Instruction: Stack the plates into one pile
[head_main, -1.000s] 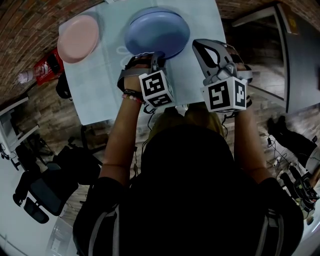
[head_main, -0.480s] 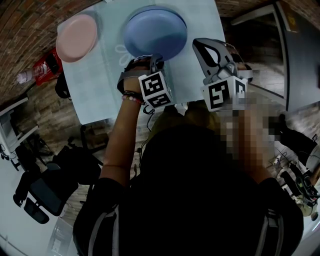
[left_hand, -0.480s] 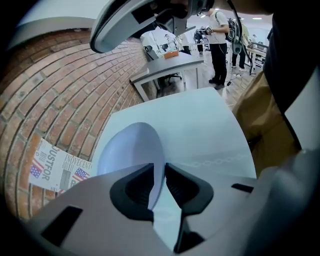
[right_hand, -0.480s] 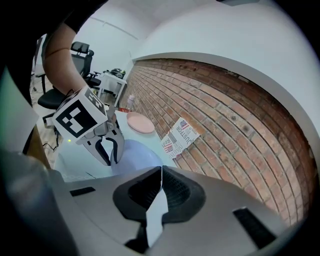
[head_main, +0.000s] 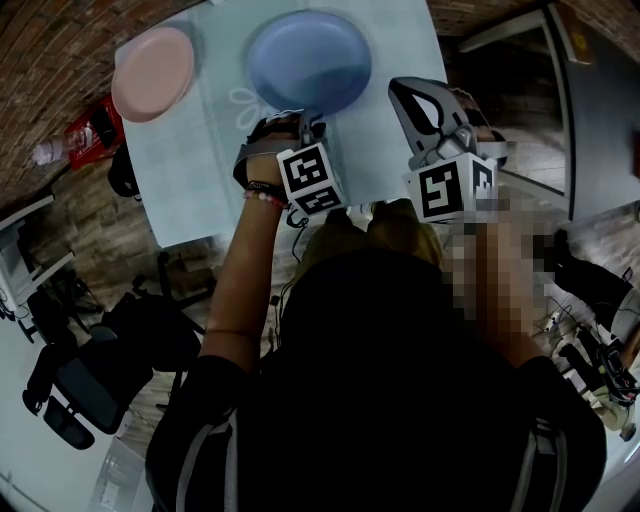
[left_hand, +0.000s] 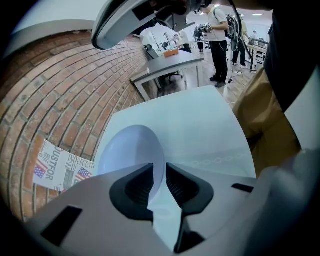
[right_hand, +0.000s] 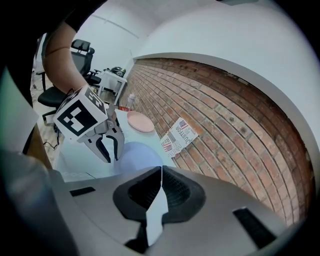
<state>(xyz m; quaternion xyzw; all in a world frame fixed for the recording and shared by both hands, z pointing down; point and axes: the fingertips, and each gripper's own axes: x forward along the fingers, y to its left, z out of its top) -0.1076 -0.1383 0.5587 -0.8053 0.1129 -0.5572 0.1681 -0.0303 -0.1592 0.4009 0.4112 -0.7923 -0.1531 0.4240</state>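
Left gripper (left_hand: 160, 172) points steeply down at the near rim of the blue plate (head_main: 308, 58). Its jaws stand a moderate way apart and have just been opening — the plate's edge runs up through the gap between them, and no pad presses on it. That plate lies flat on the pale blue table (head_main: 200, 170), toward its far side. A pink plate (head_main: 153, 72) lies flat on the same table at the far left corner, to the left of the blue one and apart from it. Right gripper (right_hand: 161, 172) hangs over the table's right edge, to the right of the blue plate and clear of it — its jaws are pressed together with nothing between them. In the right gripper view the left gripper's fingers stand at the blue plate's near edge. Beyond the table rises a brick wall (right_hand: 225, 115), with a printed sheet (right_hand: 179, 134) bearing small flags against it.
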